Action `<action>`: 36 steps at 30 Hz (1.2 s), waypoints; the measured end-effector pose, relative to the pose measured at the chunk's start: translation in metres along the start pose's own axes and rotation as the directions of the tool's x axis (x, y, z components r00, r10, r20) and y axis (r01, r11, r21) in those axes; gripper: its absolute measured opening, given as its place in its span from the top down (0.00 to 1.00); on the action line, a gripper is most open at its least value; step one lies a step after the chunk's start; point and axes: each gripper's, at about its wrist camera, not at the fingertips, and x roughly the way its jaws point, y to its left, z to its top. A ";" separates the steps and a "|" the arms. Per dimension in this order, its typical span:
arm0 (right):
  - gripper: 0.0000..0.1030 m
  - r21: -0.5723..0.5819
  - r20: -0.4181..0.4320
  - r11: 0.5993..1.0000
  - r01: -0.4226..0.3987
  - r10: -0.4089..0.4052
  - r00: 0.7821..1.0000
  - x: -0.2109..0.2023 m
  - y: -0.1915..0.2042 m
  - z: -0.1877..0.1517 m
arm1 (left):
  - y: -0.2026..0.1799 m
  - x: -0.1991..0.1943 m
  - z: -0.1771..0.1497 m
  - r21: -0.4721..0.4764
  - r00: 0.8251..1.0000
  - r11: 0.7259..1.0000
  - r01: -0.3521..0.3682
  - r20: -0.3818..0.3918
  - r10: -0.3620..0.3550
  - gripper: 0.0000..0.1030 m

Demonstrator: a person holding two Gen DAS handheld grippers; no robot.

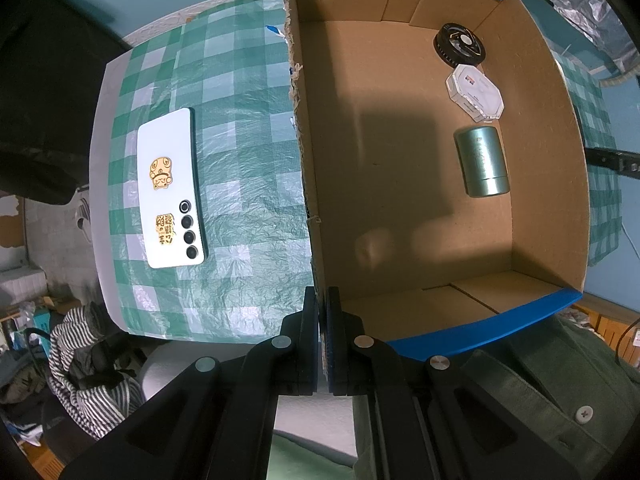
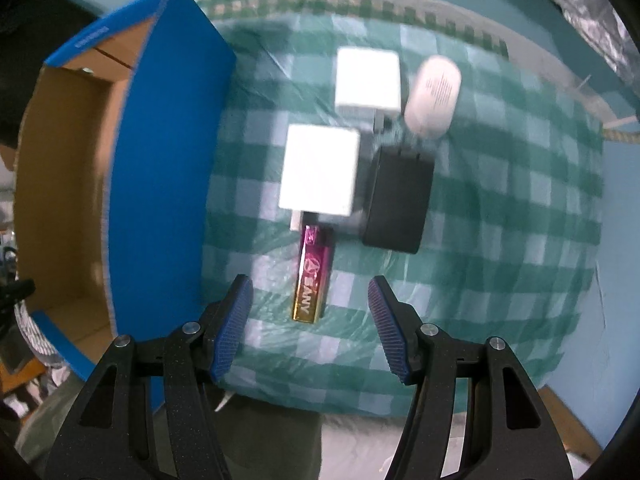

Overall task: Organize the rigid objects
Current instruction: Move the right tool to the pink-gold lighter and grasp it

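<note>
My left gripper (image 1: 322, 292) is shut on the near-left wall of the cardboard box (image 1: 536, 208), close to its corner. On the box floor lie a green cylindrical tin (image 1: 482, 160), a white octagonal case (image 1: 475, 92) and a black round object (image 1: 459, 44). My right gripper (image 2: 311, 280) is open and points down over a pink and gold lighter (image 2: 314, 276), which lies on the checked cloth between the blue pads without touching them. Beyond the lighter lie two white chargers (image 2: 320, 172) (image 2: 368, 78), a black charger (image 2: 398, 196) and a white oval device (image 2: 434, 96).
A white phone (image 1: 170, 188) lies back up on the green checked tablecloth (image 1: 248, 140), left of the box. In the right wrist view the box's blue outer wall (image 2: 160, 160) stands close to the left finger. A person's green shirt (image 1: 560, 392) is at the table's near edge.
</note>
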 end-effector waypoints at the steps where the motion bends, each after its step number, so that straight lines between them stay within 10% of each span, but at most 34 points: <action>1: 0.41 0.002 -0.005 1.000 0.002 -0.002 1.000 0.005 -0.001 -0.001 | 0.000 0.000 0.000 0.000 1.000 1.000 0.000 0.000 0.000 0.97; 21: 0.43 0.043 -0.039 0.998 0.043 -0.041 0.998 0.056 0.008 0.003 | 0.000 0.000 0.000 0.002 1.000 1.000 -0.002 -0.002 0.002 0.97; 36: 0.79 0.033 -0.050 0.991 0.126 -0.124 0.991 0.064 0.035 0.005 | -0.001 0.001 0.000 0.001 1.000 1.000 -0.001 -0.003 0.001 0.97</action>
